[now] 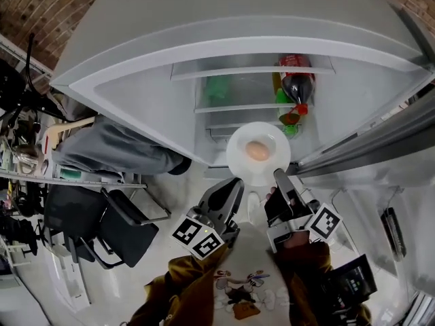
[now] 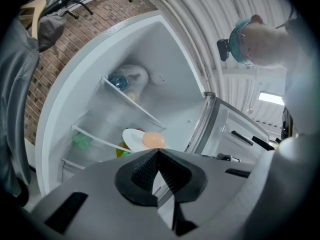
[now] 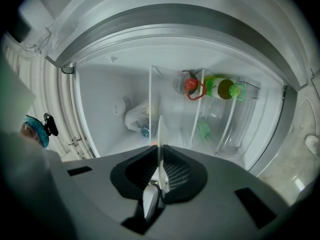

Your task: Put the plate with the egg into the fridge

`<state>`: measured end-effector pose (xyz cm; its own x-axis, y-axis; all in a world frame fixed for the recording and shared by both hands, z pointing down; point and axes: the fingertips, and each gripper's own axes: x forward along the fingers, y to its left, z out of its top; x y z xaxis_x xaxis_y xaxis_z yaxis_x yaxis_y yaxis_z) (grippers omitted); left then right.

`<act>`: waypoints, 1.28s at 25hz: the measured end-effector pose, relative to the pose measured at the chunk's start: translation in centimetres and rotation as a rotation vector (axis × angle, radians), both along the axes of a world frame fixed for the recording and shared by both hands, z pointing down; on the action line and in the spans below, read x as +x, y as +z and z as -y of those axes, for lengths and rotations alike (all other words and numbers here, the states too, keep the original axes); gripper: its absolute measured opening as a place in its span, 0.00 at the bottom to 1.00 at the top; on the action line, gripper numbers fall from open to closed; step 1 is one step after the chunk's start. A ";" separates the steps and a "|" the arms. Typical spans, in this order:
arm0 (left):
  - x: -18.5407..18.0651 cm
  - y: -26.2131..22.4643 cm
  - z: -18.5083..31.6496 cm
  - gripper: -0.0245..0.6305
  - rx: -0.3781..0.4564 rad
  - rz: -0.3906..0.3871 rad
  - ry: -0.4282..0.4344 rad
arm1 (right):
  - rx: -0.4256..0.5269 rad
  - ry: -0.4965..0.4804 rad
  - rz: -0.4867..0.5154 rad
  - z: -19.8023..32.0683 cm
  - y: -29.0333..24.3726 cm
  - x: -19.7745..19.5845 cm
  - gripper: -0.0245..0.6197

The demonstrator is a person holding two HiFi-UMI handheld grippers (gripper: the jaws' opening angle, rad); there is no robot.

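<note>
A white plate [image 1: 238, 157] carrying a brown egg [image 1: 257, 150] hangs level in front of the open fridge [image 1: 136, 94], just before its shelves. My right gripper [image 1: 280, 175] is shut on the plate's near right rim. In the right gripper view the plate [image 3: 160, 129] shows edge-on as a thin white line between the pads of that gripper [image 3: 160, 149]. My left gripper [image 1: 234, 184] sits beside the plate's near left edge, jaws together with nothing between them. In the left gripper view the plate [image 2: 131, 138] and egg [image 2: 153, 140] lie just beyond the shut tips of that gripper [image 2: 158, 152].
Inside the fridge are glass shelves [image 1: 238, 107], a dark bottle with a red cap [image 1: 297, 83] and green items [image 1: 219, 87]. A grey-clothed person [image 1: 115, 148] and a black chair [image 1: 109, 226] are at the left. A cluttered rack [image 1: 20, 161] stands at the far left.
</note>
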<state>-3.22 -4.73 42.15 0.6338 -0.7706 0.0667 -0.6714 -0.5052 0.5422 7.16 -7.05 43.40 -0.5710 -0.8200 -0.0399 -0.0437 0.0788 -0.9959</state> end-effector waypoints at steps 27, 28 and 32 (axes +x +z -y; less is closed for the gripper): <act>-1.1 -0.7 3.0 0.05 0.000 0.004 0.112 | -0.001 0.167 -0.013 2.2 -0.4 0.2 0.08; -1.1 -0.9 3.0 0.05 0.006 0.001 0.117 | 0.003 0.173 -0.015 2.3 -0.6 0.3 0.08; -1.7 -1.5 3.3 0.05 0.019 0.004 0.133 | 0.014 0.194 -0.006 2.9 -1.1 -0.2 0.08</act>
<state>-4.90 -8.02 40.64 0.7303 -0.6808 0.0561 -0.5999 -0.6000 0.5293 7.00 -9.91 42.31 -0.4024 -0.9142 -0.0488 -0.0653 0.0819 -0.9945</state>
